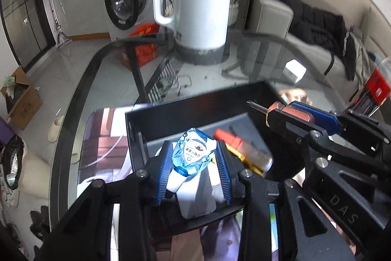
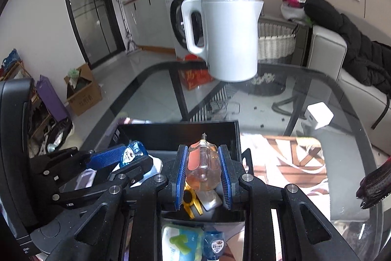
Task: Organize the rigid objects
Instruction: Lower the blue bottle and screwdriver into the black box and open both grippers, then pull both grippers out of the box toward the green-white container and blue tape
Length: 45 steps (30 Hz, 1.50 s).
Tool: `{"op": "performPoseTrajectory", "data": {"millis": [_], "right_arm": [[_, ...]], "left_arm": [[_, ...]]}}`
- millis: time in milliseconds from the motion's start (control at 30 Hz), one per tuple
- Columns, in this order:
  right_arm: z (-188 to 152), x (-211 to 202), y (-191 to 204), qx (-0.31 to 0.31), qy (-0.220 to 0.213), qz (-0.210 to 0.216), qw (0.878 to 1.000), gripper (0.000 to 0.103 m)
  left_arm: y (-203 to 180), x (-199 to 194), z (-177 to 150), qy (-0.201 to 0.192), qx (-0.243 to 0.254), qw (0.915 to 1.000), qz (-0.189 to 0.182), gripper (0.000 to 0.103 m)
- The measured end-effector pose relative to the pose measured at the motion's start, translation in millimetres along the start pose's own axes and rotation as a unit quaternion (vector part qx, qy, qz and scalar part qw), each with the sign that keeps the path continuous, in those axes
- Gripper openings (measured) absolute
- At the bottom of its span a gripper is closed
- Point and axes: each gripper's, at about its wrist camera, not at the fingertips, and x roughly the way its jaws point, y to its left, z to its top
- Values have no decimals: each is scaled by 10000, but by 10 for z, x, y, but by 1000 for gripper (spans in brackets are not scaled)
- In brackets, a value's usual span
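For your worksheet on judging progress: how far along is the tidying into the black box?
Done: a red-capped tube and yellow tool lie in the black box. In hand: left gripper holds a blue packet, right gripper a clear-handled screwdriver, both above the box. Left: releasing them; a blue-capped bottle sits outside.

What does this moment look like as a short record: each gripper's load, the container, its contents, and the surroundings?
left gripper: jaws shut on a small blue bottle, over the black box
right gripper: jaws shut on a stubby screwdriver, tip pointing forward, over the same box
box contents: orange-capped tube, yellow clip, other items unclear
table: glass table with white kettle and small white cube
outside box: another blue bottle near the camera
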Motion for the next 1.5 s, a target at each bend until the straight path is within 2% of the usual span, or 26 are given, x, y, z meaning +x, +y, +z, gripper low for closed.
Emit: {"op": "performPoseTrajectory", "data": {"millis": [100, 233, 400, 567, 700, 800, 900, 967, 1033, 1133, 1367, 1500], "right_arm": [[-76, 107, -27, 53, 298, 53, 9995, 24], [-136, 228, -36, 60, 645, 63, 9979, 24], [-174, 238, 49, -110, 901, -147, 9958, 24], [-208, 142, 62, 83, 1370, -99, 9905, 24], [-244, 98, 41, 162, 1562, 56, 9876, 24], [-263, 57, 30, 147, 1527, 80, 9881, 27], [-263, -33, 0, 176, 1375, 187, 9902, 30], [-250, -145, -10, 147, 1147, 165, 9932, 36], [-249, -276, -15, 102, 900, 156, 9958, 44], [-253, -442, -27, 74, 733, 277, 9969, 46], [-351, -666, 16, -194, 697, 367, 9967, 48], [-439, -676, 47, -282, 864, 438, 9949, 48]], "left_arm": [[15, 79, -33, 275, -84, 9996, -22, 34], [-40, 86, -57, 289, 92, 9994, 166, 34], [-45, 83, -88, 328, 200, 9991, 162, 34], [-48, 42, -118, 446, 316, 9985, 26, 35], [-61, 0, -136, 518, 384, 9979, -59, 36], [-45, -47, -141, 480, 383, 9981, -85, 44], [-12, -127, -147, 403, 279, 9984, -279, 50], [13, -225, -144, 260, 236, 9991, -220, 60], [25, -342, -148, 94, 248, 9994, -224, 66], [58, -512, -164, -75, 200, 9994, -274, 77], [35, -771, -285, -119, 327, 9985, -425, 84], [-19, -733, -394, 169, 411, 9980, -443, 84]]}}
